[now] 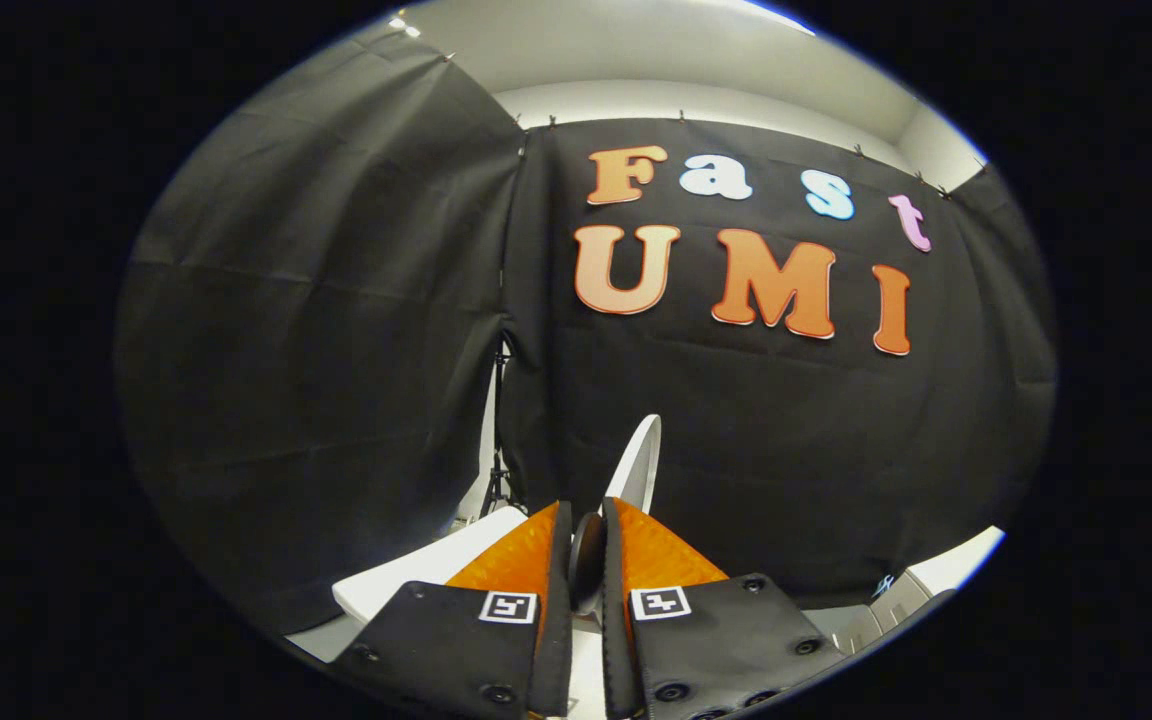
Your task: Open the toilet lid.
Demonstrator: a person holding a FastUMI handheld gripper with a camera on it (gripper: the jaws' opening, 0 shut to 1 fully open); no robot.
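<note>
The tool (587,545) has its two orange fingers (521,560) drawn close together at the bottom centre of the frame, clamped on the edge of the white toilet lid (639,468), which stands raised and rises just above their tips. Behind it hangs the black cloth wall (316,300). A dark stand (498,440) shows in the gap left of the lid, with a white tank (416,580) lower left.
</note>
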